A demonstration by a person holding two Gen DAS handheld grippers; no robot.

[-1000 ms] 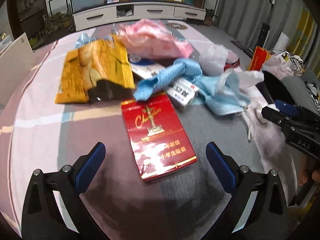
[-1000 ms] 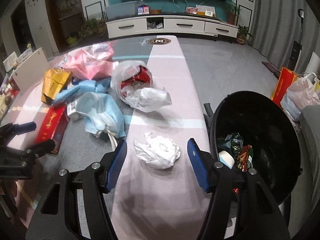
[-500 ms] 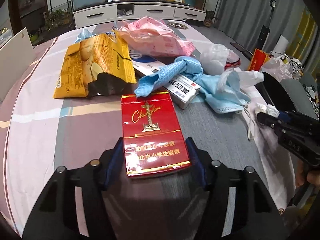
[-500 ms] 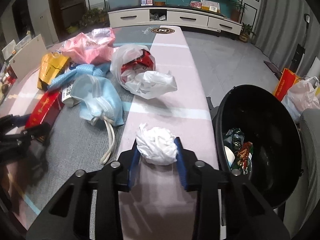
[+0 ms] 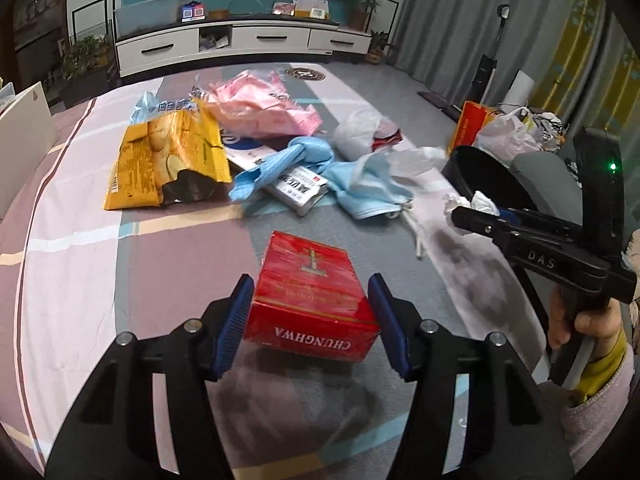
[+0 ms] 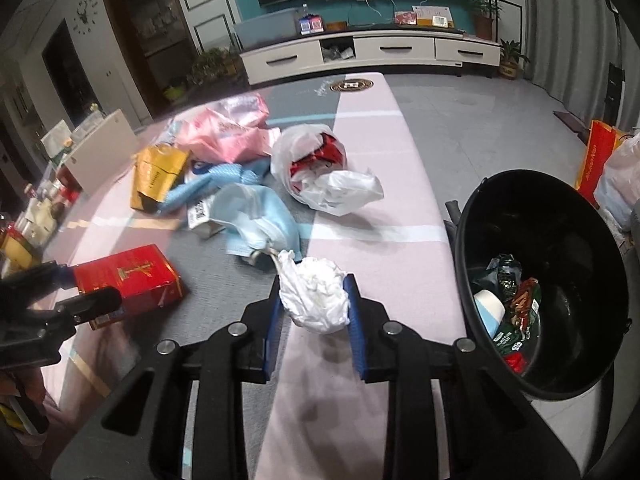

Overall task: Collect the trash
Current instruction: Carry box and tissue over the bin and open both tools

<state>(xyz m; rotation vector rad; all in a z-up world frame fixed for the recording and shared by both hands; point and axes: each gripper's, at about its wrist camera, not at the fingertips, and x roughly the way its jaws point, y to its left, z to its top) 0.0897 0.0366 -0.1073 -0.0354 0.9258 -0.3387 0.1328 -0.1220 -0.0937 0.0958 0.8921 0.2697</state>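
Observation:
A red cigarette carton [image 5: 312, 308] is tilted up off the striped tablecloth between the blue pads of my left gripper [image 5: 310, 280], whose jaws are closing on its two sides. In the right wrist view the same carton [image 6: 136, 276] shows at the left, in the black fingers. My right gripper [image 6: 314, 284] is shut on a crumpled white tissue wad [image 6: 316, 300], held just above the cloth. A black trash bin [image 6: 532, 216] with wrappers and a cup inside stands beside the table's right edge, just right of the wad.
More litter lies farther back on the table: a yellow snack bag [image 5: 168, 156], a pink plastic bag [image 5: 264, 108], blue face masks [image 5: 360, 188], a white box [image 5: 296, 188] and a white plastic bag with red packaging [image 6: 316, 168]. Shopping bags [image 6: 600, 160] stand on the floor beyond the bin.
Both grippers went from wide open to closed. The left took the red carton and raised and tilted it. The right took hold of the tissue wad, which is now off the cloth.

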